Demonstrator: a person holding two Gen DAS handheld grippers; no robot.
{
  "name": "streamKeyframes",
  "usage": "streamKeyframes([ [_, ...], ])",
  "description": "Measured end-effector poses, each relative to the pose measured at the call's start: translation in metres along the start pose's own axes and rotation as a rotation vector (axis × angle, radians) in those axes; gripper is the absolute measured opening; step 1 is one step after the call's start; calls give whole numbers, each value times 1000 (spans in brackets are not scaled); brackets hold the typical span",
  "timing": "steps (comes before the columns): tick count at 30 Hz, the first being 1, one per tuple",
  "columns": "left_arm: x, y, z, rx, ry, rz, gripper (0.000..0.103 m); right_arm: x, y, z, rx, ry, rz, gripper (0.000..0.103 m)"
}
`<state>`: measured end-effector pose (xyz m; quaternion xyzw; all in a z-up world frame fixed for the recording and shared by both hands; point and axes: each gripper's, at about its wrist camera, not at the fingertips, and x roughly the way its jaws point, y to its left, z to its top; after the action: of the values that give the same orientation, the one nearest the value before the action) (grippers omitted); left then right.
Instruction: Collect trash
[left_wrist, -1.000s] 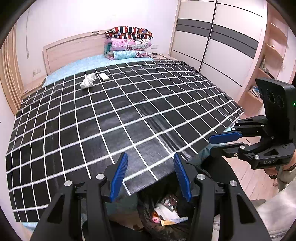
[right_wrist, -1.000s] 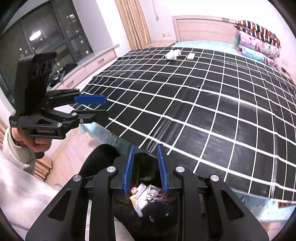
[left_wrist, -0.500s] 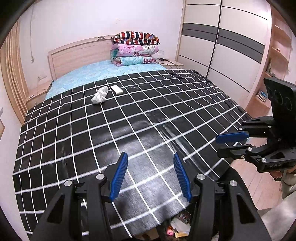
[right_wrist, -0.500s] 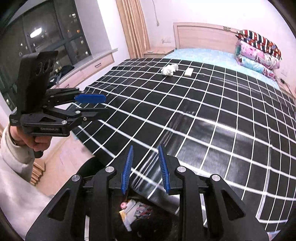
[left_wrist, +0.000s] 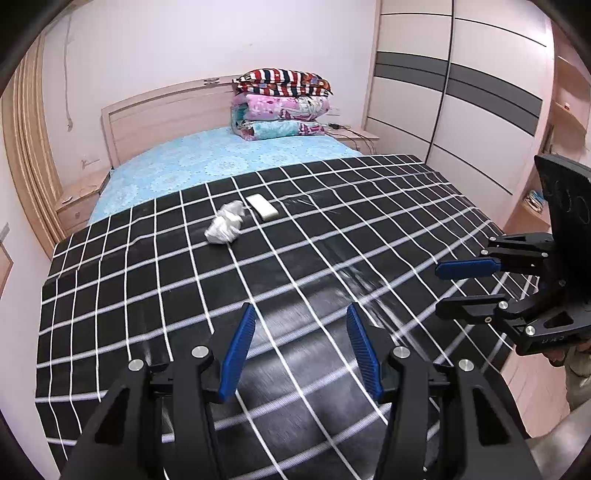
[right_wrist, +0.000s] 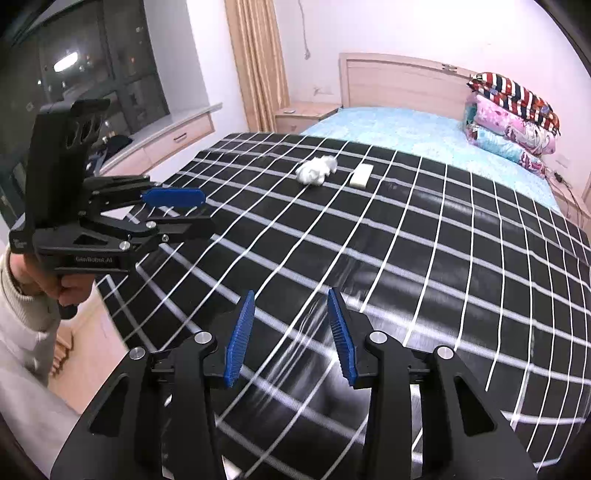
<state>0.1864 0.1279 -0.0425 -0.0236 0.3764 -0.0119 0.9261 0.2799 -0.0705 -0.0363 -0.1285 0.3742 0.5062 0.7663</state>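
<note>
Black, white-gridded bedcover (left_wrist: 295, 295) fills both views; the crumpled white tissue (left_wrist: 224, 226) lies well beyond both grippers, just beside a flat white box (left_wrist: 261, 207). Left gripper (left_wrist: 301, 345) hovers half-open, empty; right gripper (right_wrist: 291, 334), jaws just widening, empty, angled down over the near edge.

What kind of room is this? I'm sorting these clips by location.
A bedroom, most likely: a bed with a wooden headboard, folded quilts stacked at its head, and a sliding-door wardrobe along one wall.
</note>
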Motion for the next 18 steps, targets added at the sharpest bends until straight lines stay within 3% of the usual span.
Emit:
streamKeyframes([
  [7, 22, 23, 22, -1, -6, 38, 49, 27, -16, 35, 1, -23, -47, 50],
  [18, 70, 61, 57, -18, 12, 69, 49, 78, -34, 83, -3, 1, -101, 51],
])
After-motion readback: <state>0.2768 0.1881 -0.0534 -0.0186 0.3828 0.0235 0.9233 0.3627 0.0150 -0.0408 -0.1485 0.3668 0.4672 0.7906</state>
